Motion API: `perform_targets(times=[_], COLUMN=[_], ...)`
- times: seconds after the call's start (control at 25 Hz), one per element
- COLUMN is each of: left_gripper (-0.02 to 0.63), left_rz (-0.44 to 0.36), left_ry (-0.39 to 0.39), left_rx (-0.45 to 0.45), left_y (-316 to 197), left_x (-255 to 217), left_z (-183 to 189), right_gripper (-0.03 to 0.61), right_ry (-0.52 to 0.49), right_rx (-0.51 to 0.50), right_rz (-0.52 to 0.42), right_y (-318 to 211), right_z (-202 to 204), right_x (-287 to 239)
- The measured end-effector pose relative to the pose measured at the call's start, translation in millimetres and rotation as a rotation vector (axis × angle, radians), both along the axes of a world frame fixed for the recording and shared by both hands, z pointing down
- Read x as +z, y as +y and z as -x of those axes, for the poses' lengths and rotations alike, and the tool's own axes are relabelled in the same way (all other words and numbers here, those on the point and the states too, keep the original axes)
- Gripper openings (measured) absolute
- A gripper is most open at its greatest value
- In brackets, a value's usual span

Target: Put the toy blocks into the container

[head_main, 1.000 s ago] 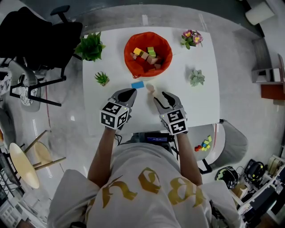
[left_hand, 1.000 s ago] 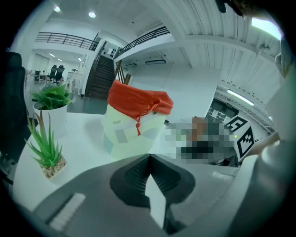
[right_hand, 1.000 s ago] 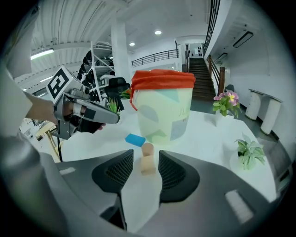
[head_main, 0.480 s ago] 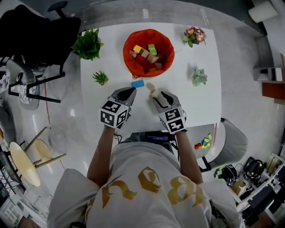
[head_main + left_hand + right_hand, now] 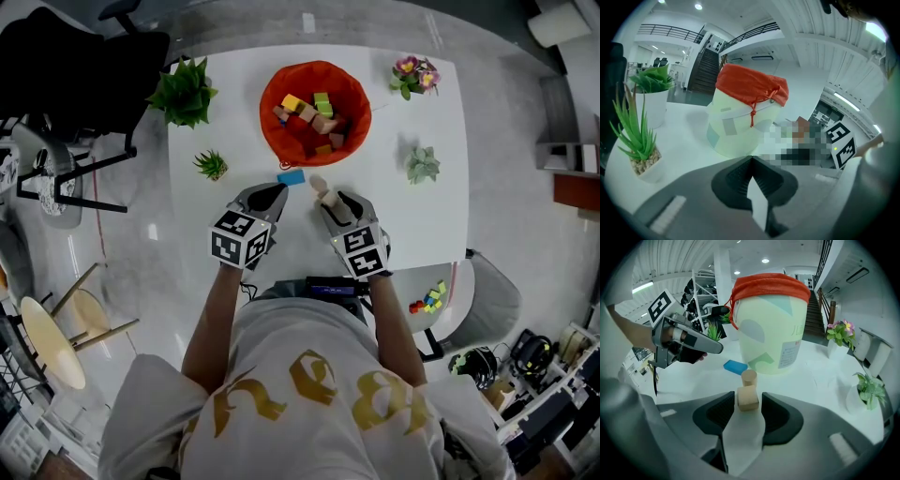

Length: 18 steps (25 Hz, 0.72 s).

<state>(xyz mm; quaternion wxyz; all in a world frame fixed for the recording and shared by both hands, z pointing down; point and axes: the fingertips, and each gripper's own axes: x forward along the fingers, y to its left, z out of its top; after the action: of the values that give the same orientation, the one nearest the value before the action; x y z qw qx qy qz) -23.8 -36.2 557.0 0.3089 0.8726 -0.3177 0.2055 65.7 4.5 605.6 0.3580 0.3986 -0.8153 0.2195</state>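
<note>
Right gripper view: right tongs (image 5: 748, 395) narrowly straddle wooden cube (image 5: 747, 400).

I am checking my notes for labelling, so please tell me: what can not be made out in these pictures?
Left gripper view: a mosaic patch right of the container hides what lies there.
Right gripper view: the container's red rim hides its blocks.
Head view: wooden cube at the right claw is too small to judge contact.
</note>
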Motion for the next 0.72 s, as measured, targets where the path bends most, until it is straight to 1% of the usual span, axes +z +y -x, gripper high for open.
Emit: perform_targets(times=[0.44,0.72], left_gripper=[0.000,0.002], left_rz=[0.011,0.023], left_ry=[0.007,0.022], left_rx=[-0.008,-0.013], left_y=[-4.8,-6.5], left_x=[4.1,5.8], left_z=[-0.6,0.9], right_gripper=[0.206,0.179], right_ry=[0.010,0.033], right_rx=[-0.029,-0.051], right_rz=[0.014,0.020], right_y=[-5.4,-5.6], right_z=[9.0,9.4], right_x=[9.9,15.8])
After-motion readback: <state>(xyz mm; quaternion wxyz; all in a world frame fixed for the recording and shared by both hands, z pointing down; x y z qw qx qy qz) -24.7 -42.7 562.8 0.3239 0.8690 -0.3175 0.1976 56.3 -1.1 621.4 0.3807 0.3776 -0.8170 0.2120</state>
